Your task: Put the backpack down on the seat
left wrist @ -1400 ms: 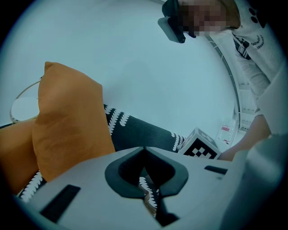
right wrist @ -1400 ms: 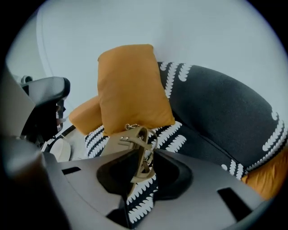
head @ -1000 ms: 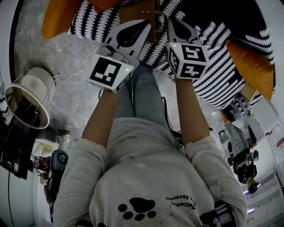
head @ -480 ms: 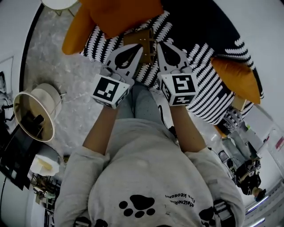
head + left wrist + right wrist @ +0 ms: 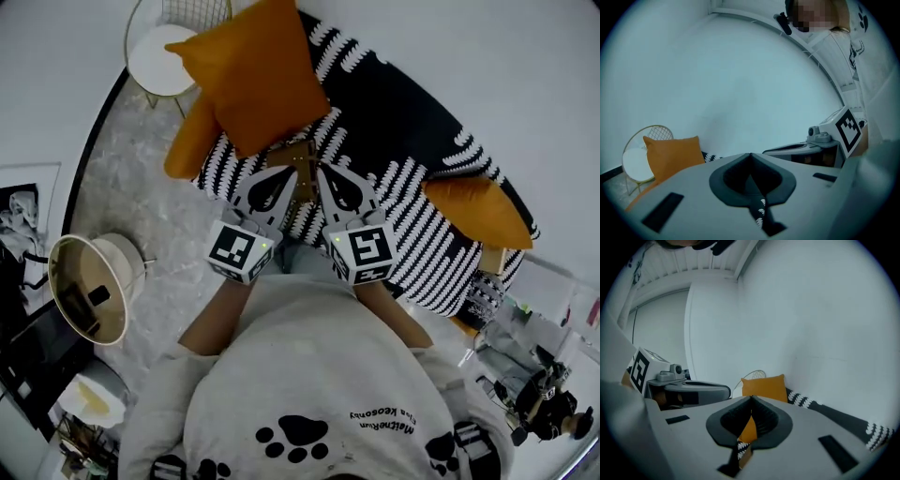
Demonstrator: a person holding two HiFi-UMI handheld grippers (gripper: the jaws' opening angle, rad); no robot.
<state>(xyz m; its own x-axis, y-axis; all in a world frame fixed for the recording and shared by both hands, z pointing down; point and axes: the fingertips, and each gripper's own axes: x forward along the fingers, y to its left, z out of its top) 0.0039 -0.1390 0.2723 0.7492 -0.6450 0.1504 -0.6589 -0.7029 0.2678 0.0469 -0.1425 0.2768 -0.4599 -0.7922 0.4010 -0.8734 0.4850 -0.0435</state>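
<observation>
Left claw (image 5: 750, 157) was shut tight with nothing in it. Right claw (image 5: 751, 401) was shut too, and empty. Both hung side by side above the front edge of the striped seat (image 5: 412, 206). A brown thing, most likely the backpack (image 5: 298, 159), lay on the seat near that front edge, between the claw tips and next to the big orange cushion (image 5: 253, 75). Neither claw seemed to touch it. So the job looked done. Only moving the claws away was left.
</observation>
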